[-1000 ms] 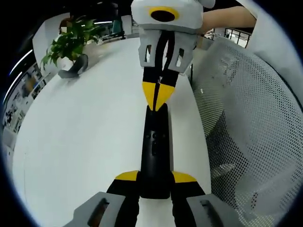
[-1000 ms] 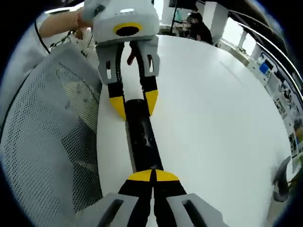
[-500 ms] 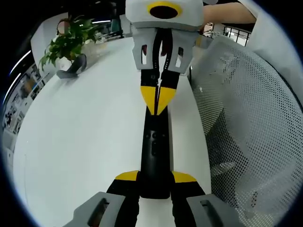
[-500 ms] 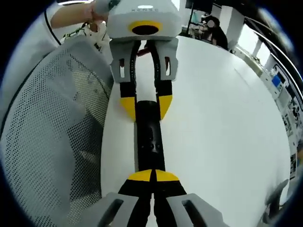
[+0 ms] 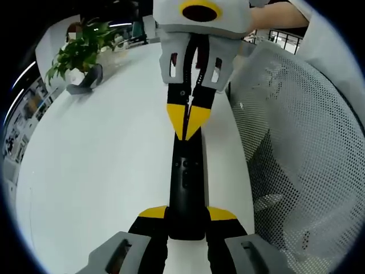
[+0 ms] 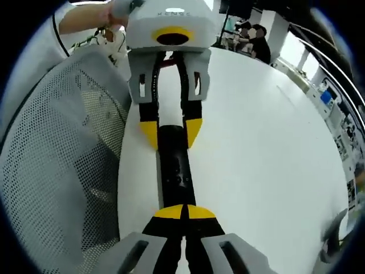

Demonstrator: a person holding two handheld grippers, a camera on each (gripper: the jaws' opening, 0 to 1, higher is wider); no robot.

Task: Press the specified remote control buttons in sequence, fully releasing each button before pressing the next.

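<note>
- Against the earlier frames, we are noting little change: the right gripper (image 5: 187, 123) is sitting slightly nearer along the remote (image 5: 186, 194), and the remote is keeping its place.
- We are seeing the left gripper (image 5: 186, 216) clamping the remote's near end between its yellow-tipped jaws.
- The right gripper's jaws are pressed together, tips touching the remote's far end.
- The remote, black and slim, is lying lengthwise on the white table (image 5: 102, 165), near the edge beside a mesh chair (image 5: 296, 148).
</note>
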